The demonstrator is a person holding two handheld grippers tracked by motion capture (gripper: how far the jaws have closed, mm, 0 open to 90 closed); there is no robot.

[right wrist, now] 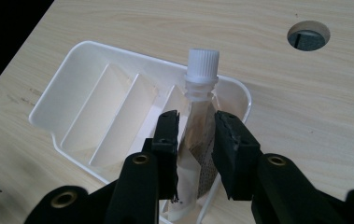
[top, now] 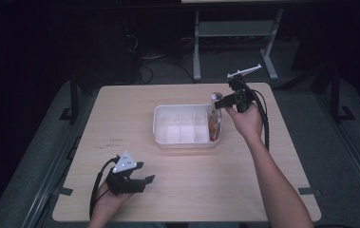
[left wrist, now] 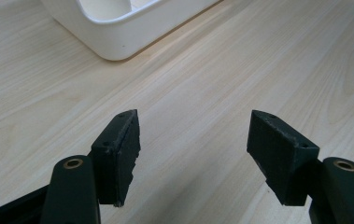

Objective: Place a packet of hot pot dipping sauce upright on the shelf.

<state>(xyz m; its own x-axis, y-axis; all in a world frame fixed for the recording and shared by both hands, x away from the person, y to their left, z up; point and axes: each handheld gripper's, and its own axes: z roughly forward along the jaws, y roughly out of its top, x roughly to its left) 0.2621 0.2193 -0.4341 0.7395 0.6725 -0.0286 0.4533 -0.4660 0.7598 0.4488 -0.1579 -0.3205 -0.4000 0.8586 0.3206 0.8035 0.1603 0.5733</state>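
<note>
I see one soft pouch (right wrist: 198, 140) with a white screw cap (right wrist: 203, 60) standing in the end slot of one white tray (top: 161, 124) on the counter (top: 120, 118). I think it is light, floppy and a bit slippery — so the stiff neck under the cap looks like the best place to hold. My right tongs (right wrist: 194, 144) sit on both sides of the pouch, a little apart, maybe not squeezing. My left tongs (left wrist: 193, 149) are wide — nothing in them.
</note>
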